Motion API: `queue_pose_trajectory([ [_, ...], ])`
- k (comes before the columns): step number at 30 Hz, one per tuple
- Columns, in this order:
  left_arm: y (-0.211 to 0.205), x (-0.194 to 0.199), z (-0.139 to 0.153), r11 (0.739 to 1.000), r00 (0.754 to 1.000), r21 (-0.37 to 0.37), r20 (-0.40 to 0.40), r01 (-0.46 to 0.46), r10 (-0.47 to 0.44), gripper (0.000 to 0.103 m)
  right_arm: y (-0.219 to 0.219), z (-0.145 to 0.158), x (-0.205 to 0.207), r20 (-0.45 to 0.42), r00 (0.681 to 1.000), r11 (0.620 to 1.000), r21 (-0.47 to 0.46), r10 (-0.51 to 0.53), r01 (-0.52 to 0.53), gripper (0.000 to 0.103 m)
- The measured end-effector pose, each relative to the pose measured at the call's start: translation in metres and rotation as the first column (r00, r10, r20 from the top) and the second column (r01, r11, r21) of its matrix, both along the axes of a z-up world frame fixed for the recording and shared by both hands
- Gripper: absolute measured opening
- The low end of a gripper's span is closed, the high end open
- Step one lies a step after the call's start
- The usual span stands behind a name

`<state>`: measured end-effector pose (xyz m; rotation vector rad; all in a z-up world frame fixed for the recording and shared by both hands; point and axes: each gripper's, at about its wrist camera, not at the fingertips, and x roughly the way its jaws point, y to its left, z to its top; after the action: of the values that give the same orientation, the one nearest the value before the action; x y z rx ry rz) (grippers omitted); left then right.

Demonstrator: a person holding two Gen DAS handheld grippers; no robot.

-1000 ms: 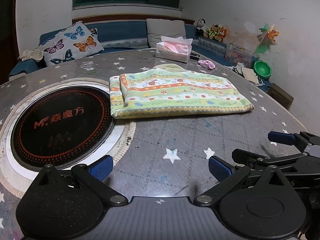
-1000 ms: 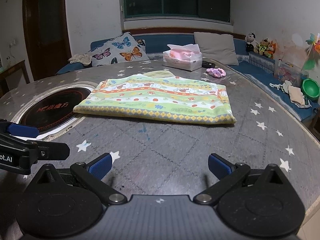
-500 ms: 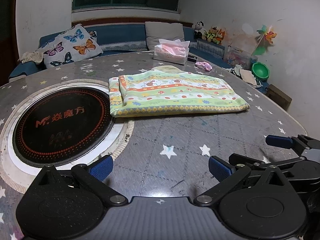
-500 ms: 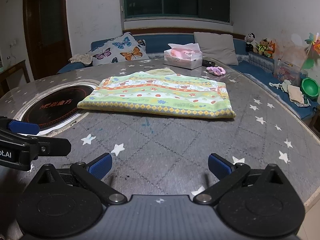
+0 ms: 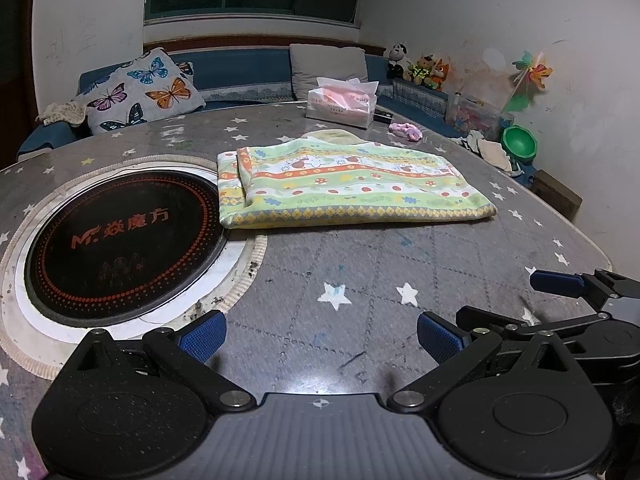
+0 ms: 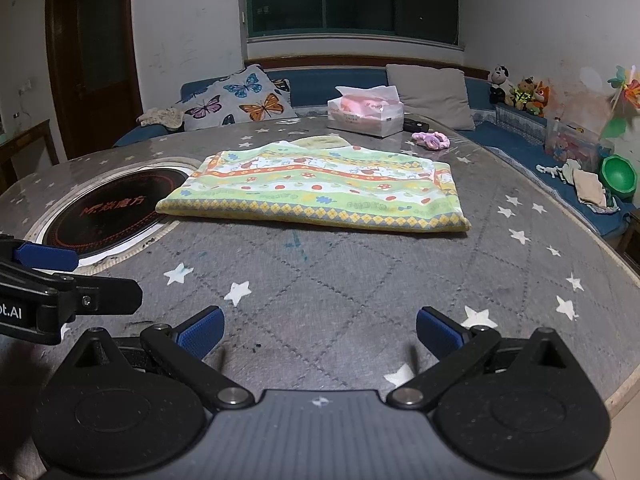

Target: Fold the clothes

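Note:
A folded green, yellow and orange patterned garment point(image 5: 348, 182) lies flat in a neat rectangle on the round grey star-patterned table point(image 5: 360, 272); it also shows in the right wrist view point(image 6: 316, 192). My left gripper point(image 5: 320, 332) is open and empty, low over the table's near part, well short of the garment. My right gripper point(image 6: 320, 330) is open and empty, beside the left one near the table's front edge. The right gripper shows at the right of the left wrist view point(image 5: 568, 300).
A black round induction plate point(image 5: 120, 240) is set in the table left of the garment. A tissue box point(image 5: 342, 102) and a pink scrunchie point(image 5: 406, 131) lie behind it. A blue sofa with a butterfly cushion point(image 5: 144, 92) and toys rings the far side.
Both grippers have drawn back from the garment toward the table's near edge. Both stay open and the garment has not moved.

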<state>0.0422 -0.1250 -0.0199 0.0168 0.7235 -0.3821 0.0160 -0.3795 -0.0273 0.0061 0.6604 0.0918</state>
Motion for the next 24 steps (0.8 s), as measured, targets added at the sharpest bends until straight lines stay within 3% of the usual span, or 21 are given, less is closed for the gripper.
queue_pose_trajectory([
  [24,-0.0026,-0.0008,0.0000,1.000,1.000,0.004,0.002,0.008,-0.008,0.103,0.0011,0.0007,0.0005,0.001,1.000,1.000,0.006,0.003,-0.003,0.103],
])
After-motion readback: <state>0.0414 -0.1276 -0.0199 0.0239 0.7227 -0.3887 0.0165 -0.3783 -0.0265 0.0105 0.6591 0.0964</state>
